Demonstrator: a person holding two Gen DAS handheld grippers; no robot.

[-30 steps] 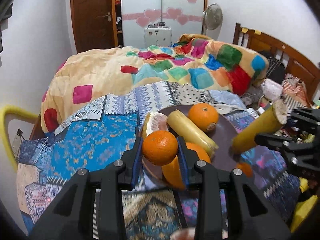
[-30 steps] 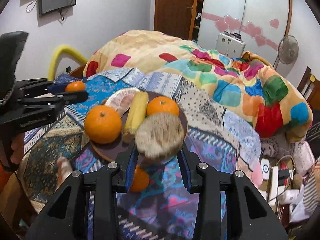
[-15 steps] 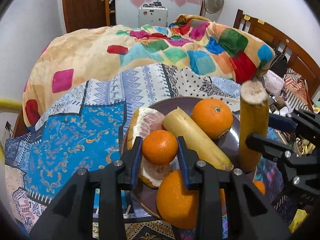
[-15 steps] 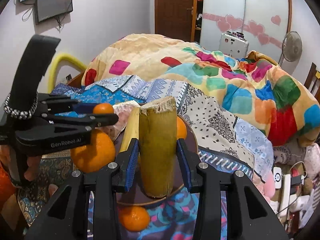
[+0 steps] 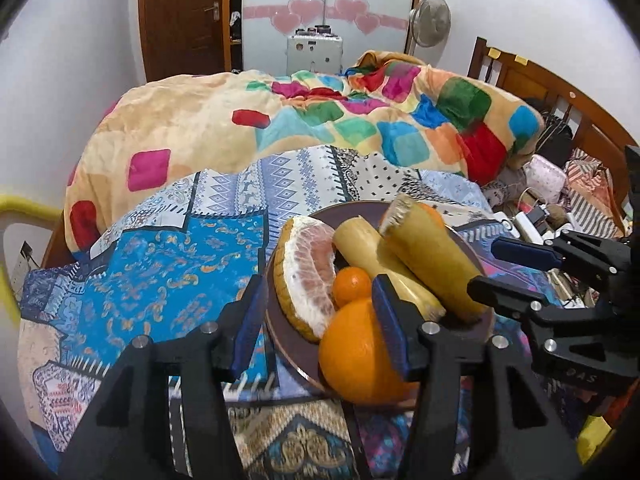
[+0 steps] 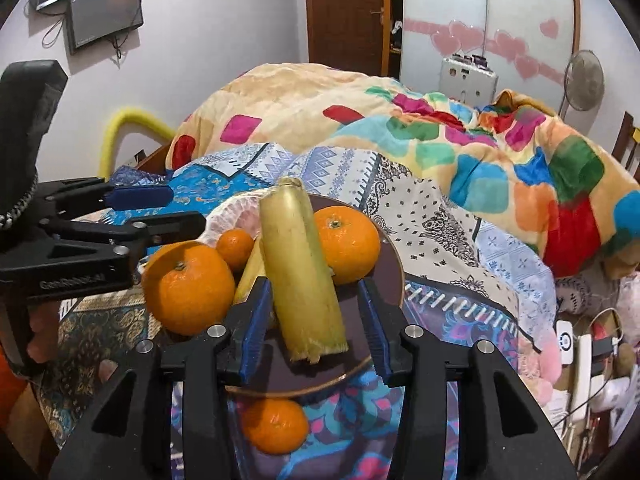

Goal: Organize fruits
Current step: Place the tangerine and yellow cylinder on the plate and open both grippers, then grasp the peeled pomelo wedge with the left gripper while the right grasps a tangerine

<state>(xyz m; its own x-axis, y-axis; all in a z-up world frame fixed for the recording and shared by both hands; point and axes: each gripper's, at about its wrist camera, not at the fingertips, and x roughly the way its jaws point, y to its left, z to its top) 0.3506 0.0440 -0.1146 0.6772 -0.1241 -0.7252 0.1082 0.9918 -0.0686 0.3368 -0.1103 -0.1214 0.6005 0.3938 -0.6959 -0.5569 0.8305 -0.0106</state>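
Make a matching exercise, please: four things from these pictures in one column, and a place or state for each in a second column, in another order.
Things:
1. pomelo piece
2. small orange
3. right gripper
4. cane piece

Places or states:
A. lies on the cloth, off the plate
B. open, fingers on both sides of the cane piece
C. on the plate's left part, cut face showing
D. lies on the plate, leaning on other fruit

Pairs: 1-C, 2-A, 3-B, 4-D

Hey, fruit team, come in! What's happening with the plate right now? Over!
Both grippers open, left, right. Cane piece and small orange lying on the plate. One orange off the plate, on the cloth.
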